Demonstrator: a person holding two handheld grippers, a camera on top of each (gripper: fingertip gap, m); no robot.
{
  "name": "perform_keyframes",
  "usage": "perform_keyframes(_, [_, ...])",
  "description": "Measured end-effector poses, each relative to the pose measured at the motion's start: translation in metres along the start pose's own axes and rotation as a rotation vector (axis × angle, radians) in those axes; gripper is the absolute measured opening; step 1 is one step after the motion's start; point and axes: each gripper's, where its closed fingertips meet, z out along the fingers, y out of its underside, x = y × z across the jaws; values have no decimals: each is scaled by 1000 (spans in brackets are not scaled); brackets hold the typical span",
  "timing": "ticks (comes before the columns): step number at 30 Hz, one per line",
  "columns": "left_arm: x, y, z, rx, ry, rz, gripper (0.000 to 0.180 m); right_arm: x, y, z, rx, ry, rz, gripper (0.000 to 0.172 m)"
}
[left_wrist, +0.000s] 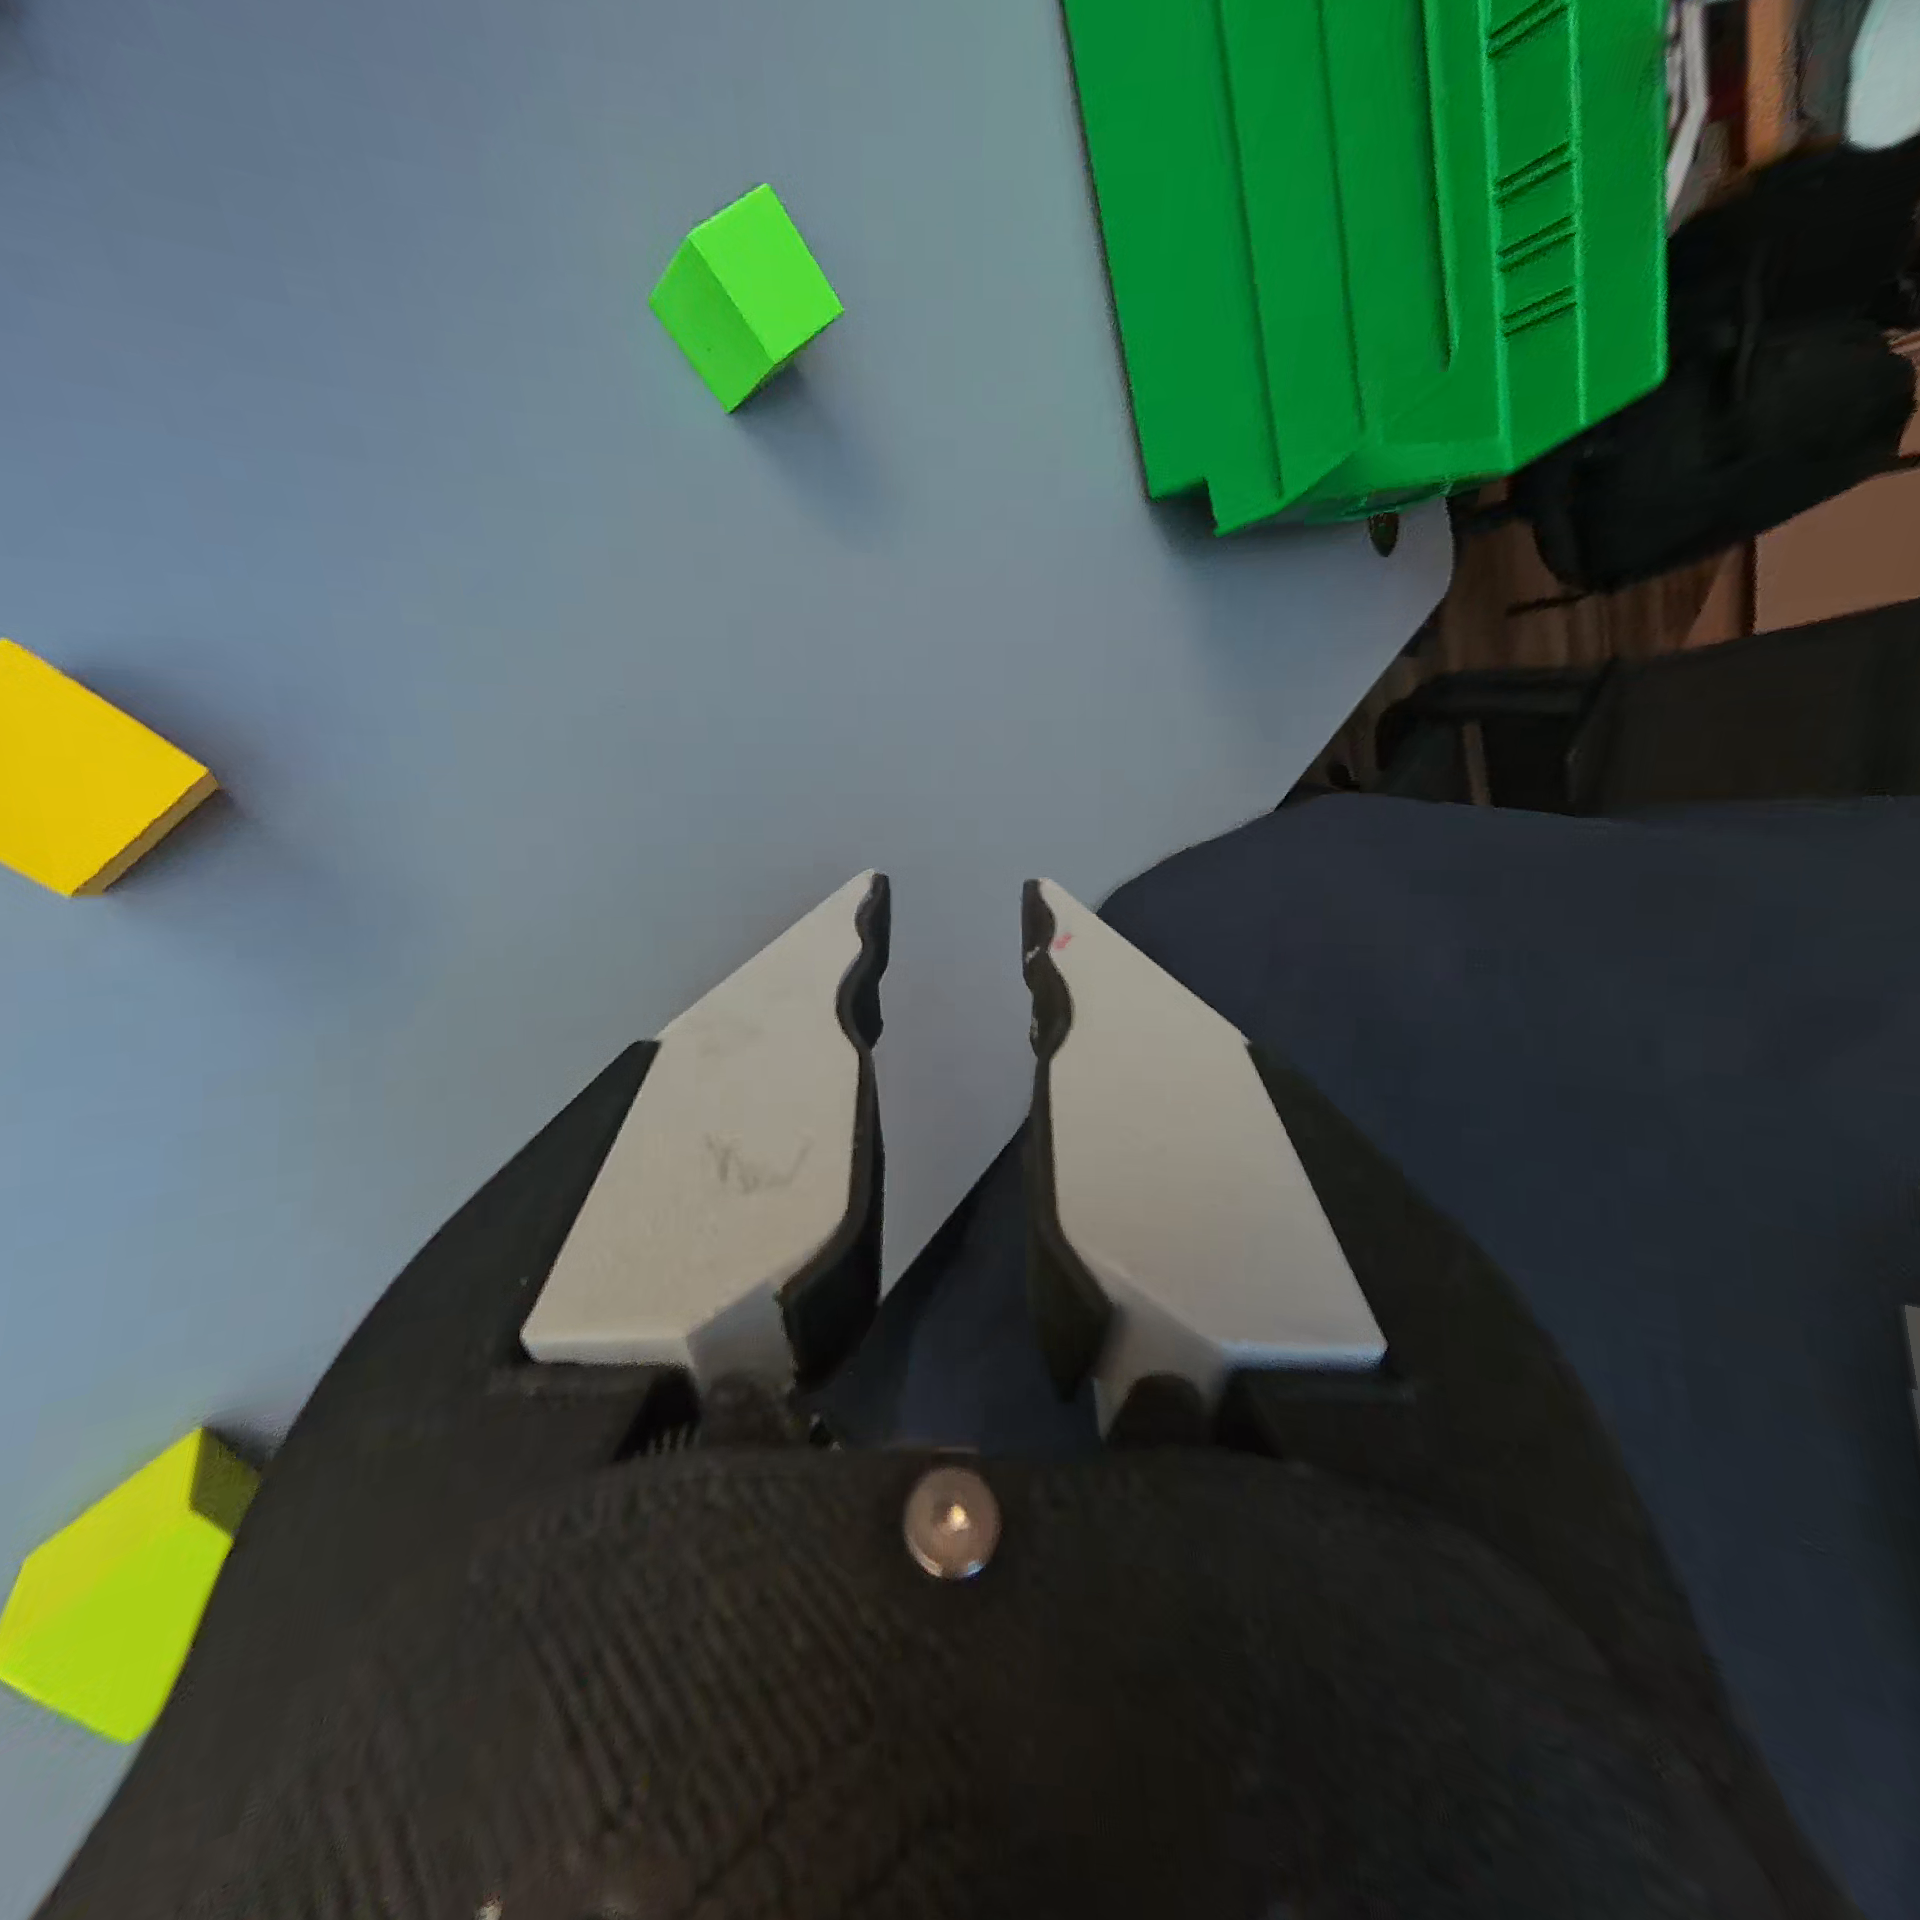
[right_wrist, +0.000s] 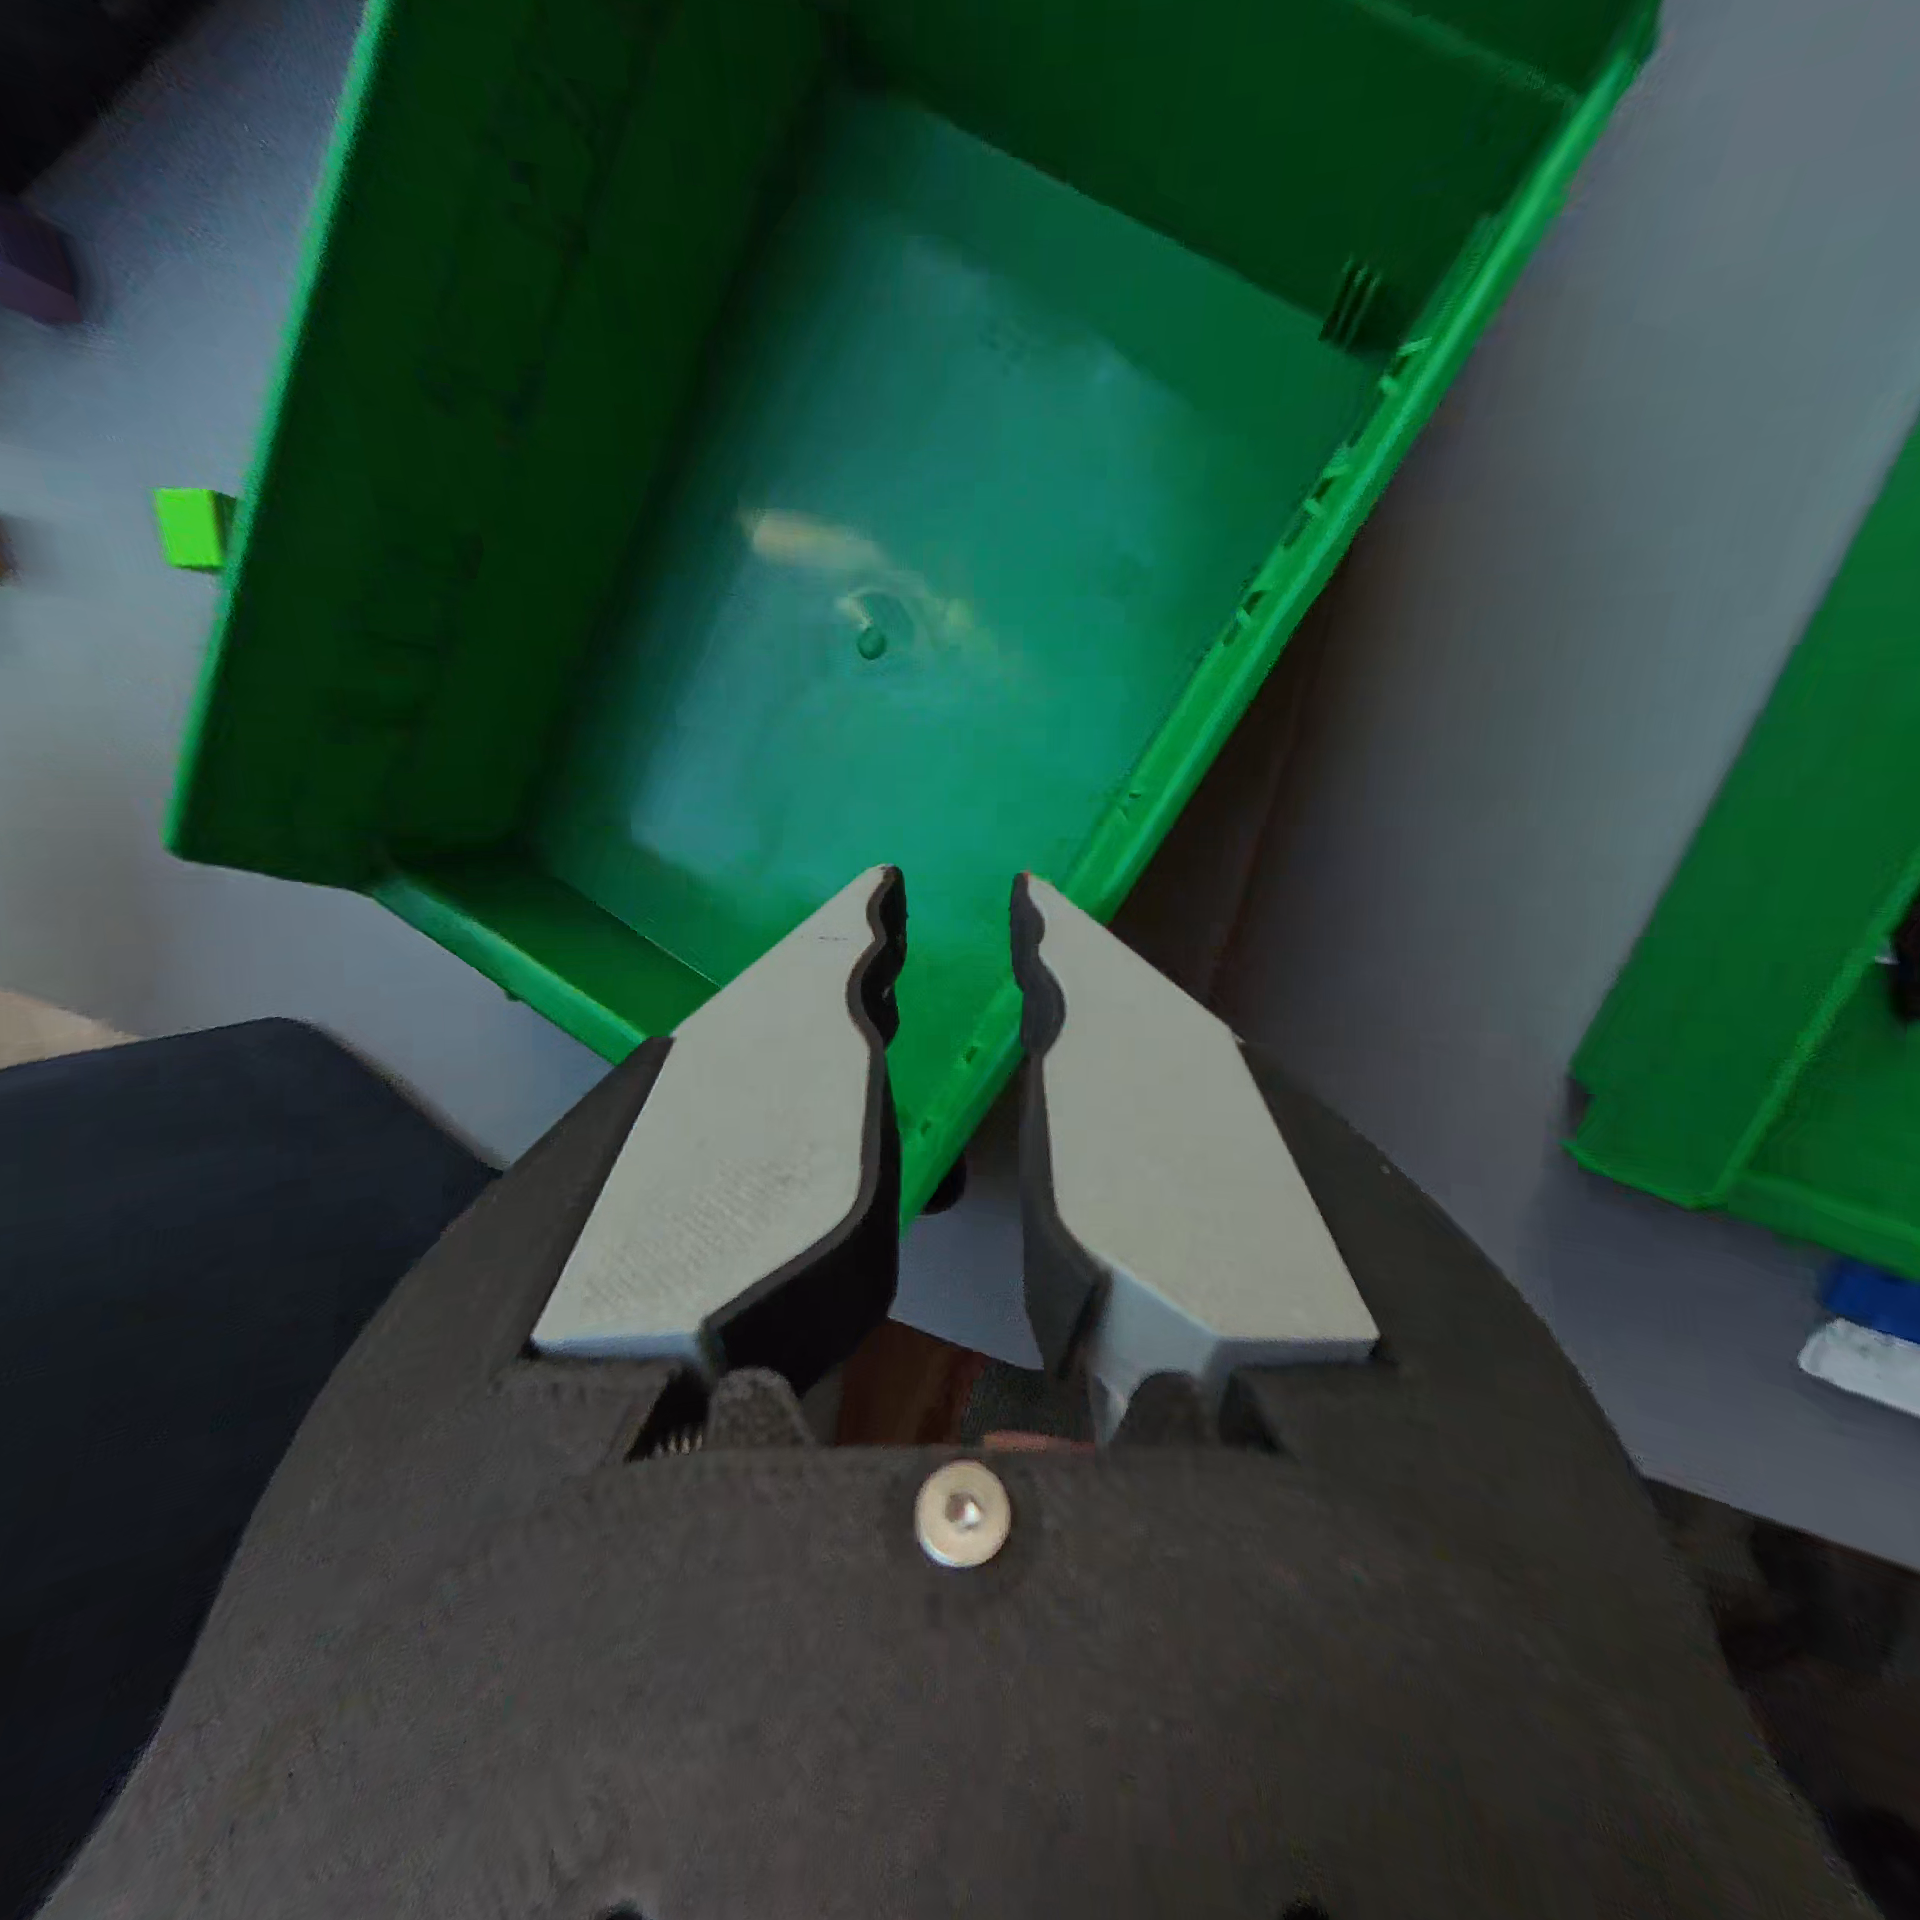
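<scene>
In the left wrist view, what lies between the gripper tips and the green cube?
Nothing: only bare blue table lies between the left gripper and the green cube, as the left wrist view shows.

A blue-grey bench (left_wrist: 499, 582) carries a green block (left_wrist: 746, 296), a yellow flat block (left_wrist: 83, 769) and a yellow-green block (left_wrist: 114, 1579) set well apart, a stack of green bins (left_wrist: 1361, 249) near its edge, and an open green bin (right_wrist: 312, 520).

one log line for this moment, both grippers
left gripper: open, nothing held, over blue table | right gripper: open, nothing held, over green bin | green block on table
</scene>
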Motion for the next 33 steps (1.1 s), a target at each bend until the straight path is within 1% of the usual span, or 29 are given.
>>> perform_keyframes(2, [7, 4, -1, 4, -23, -36, 23, 4, 2, 12, -95, -58, -10, 20])
perform_keyframes(3, [12, 7, -1, 7, -32, -56, 23, 6, 2, 17, -107, -82, -24, 18])
perform_keyframes(6, [23, 24, 1, 14, -83, -109, 22, 3, 2, 31, -89, -162, -53, 11])
perform_keyframes(7, [26, 32, 3, 14, -92, -137, 22, -1, 5, 36, -97, -191, -60, 3])
perform_keyframes(8, [30, 41, 5, 16, -92, -172, 21, -5, 5, 40, -91, -212, -77, 1])
perform_keyframes(9, [35, 49, 6, 23, -84, -207, 21, -9, 5, 42, -85, -225, -103, 1])
perform_keyframes(11, [41, 65, 7, 34, -77, -259, 21, -11, 5, 48, -94, -197, -166, 3])
perform_keyframes(14, [40, 80, 3, 49, -85, -291, 21, -15, -15, 43, -26, -121, -236, 5])
perform_keyframes(18, [28, 83, -4, 83, -52, -309, 21, -41, -56, 18, 154, -73, -265, 7])
perform_keyframes(20, [18, 80, -8, 91, -27, -289, 20, -61, -68, 8, 217, -57, -281, 7])
perform_keyframes(22, [9, 78, -15, 87, 4, -250, 21, -85, -74, 2, 254, -40, -295, 8])
perform_keyframes(26, [-17, 89, -37, 45, 37, -133, 20, -147, -69, 2, 288, -22, -283, 8])
perform_keyframes(29, [-42, 104, -56, 13, 42, -62, 20, -210, -56, 15, 258, -68, -289, 3])
perform_keyframes(33, [-71, 115, -84, 25, 46, -51, 19, -282, -36, 41, 177, -66, -387, 3])
